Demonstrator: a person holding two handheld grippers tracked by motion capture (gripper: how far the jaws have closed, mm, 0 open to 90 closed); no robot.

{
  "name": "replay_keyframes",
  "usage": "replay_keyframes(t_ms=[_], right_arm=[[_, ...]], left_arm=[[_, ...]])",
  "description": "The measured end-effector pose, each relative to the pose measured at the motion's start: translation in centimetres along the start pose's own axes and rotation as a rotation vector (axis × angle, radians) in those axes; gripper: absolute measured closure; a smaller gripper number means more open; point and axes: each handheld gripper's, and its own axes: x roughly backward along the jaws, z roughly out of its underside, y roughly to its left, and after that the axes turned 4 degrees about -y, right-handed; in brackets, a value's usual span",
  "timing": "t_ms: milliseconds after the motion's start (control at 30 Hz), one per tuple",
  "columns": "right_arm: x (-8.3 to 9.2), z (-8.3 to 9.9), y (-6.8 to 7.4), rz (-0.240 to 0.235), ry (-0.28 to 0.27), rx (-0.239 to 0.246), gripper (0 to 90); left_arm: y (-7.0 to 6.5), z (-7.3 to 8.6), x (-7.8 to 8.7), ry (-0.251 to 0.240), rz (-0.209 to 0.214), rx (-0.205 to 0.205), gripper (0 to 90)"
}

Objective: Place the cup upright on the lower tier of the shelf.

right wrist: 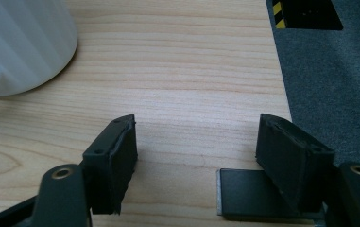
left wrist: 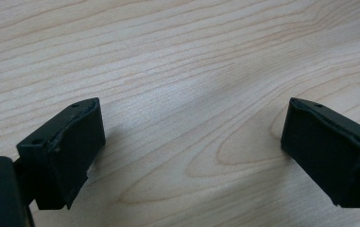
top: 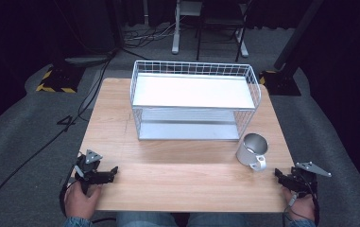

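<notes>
A: The wooden table is evenly lit from overhead, while the room behind it falls almost black.

B: Any glare?

A: The white shelf of the wire rack is washed out. The mug has a soft sheen.

B: And close up?

A: The wood grain is fairly sharp; the black jaws near the lens are soft, with faint shadows under them.

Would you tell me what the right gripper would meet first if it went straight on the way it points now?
Probably bare table; the right gripper is open, with the white mug off to its left, likely just missed.
</notes>
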Motion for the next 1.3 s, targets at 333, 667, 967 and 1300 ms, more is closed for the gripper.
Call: replay_keyframes(t_ms=[333, 667, 967, 1300], right_arm=[[0.0, 0.0, 0.0, 0.000, 0.000, 0.000, 29.8], [0.1, 0.1, 0.0, -0.005, -0.001, -0.003, 31.0], [1.6, -0.5, 0.3, -0.021, -0.051, 0.000, 37.4], [3.7, -1.8, 1.1, -0.079, -0.104, -0.002, 37.2]], left_arm=[[0.0, 0.0, 0.0, 0.000, 0.000, 0.000, 7.3], [0.0, -0.1, -0.1, -0.001, -0.001, 0.002, 6.9], [0.0, -0.1, -0.1, -0.001, -0.003, 0.005, 6.9], [0.0, -0.1, -0.1, -0.001, -0.002, 0.006, 6.9]])
